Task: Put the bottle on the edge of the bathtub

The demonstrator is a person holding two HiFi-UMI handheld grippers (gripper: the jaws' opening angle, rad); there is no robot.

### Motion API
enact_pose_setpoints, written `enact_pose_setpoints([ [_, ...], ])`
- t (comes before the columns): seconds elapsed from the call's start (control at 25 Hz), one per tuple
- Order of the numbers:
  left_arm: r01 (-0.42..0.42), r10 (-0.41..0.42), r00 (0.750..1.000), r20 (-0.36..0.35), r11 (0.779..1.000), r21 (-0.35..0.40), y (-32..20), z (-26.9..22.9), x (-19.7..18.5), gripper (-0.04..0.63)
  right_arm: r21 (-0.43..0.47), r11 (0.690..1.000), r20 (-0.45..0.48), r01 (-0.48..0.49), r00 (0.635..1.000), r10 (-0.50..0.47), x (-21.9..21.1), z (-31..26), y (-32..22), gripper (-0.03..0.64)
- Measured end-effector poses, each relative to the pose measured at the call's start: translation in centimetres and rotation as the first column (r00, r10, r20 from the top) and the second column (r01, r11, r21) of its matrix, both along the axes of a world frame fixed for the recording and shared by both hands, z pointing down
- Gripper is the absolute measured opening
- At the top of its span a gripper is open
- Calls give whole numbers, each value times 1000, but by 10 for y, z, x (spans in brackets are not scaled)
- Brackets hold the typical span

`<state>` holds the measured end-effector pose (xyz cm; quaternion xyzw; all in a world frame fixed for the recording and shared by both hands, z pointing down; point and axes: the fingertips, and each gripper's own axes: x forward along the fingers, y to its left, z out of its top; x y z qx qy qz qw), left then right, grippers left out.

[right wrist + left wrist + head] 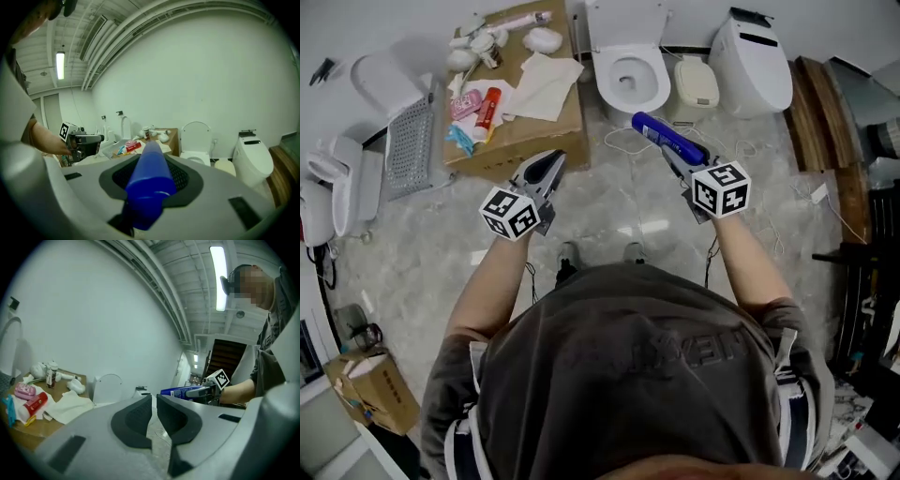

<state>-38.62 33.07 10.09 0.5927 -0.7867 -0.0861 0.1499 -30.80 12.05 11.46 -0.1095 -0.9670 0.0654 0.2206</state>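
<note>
Person standing on a marbled floor (609,211), one gripper in each hand, both held out in front.

Right gripper (673,155): fingers clamped on a blue bottle (661,131), one pad on each side. The right gripper view shows the right gripper (150,185) with the bottle (151,161) lying lengthwise between the pads and running out past the tips. The bottle is in the air over the floor, touching nothing else. It points toward the open toilet (630,80).

Left gripper (553,161): fingers narrow. In the left gripper view the left gripper (153,401) has its pads drawn in close, with only a sliver of gap and nothing in it. It hangs near the front edge of a cardboard surface (553,131) and does not touch it.

On the cardboard surface:
- a red tube (488,106)
- a pink item (465,105)
- white cloths (546,84)
- a few small white items at the far end, too small to name

Around the room:
- the open toilet with its lid raised, beyond the grippers
- a 2nd toilet (755,66) with its lid shut, to the right
- a small beige bin (695,84) between the 2 toilets
- a metal grate (411,145) left of the cardboard surface
- thin white cables (623,141) on the floor near the open toilet
</note>
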Motion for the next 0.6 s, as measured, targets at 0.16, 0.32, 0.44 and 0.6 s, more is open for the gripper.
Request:
enact_pose_setpoints([
  [0.16, -172, 170, 985, -40, 984, -52, -59, 38, -10, 28, 1, 987, -69, -159, 985, 159, 25, 45, -47, 130],
  [0.32, -305, 298, 951, -81, 947, -97, -143, 93, 3, 28, 18, 954, -145, -298, 944, 298, 73, 112, -119, 130],
  [0.44, -450, 435, 892, -123, 879, -154, -210, 146, 46, 28, 22, 902, -241, -431, 873, 423, 152, 181, -161, 130],
  [0.6, -587, 558, 809, -184, 783, -206, -295, 219, 113, 28, 53, 836, -351, -547, 773, 528, 245, 280, -212, 130],
])
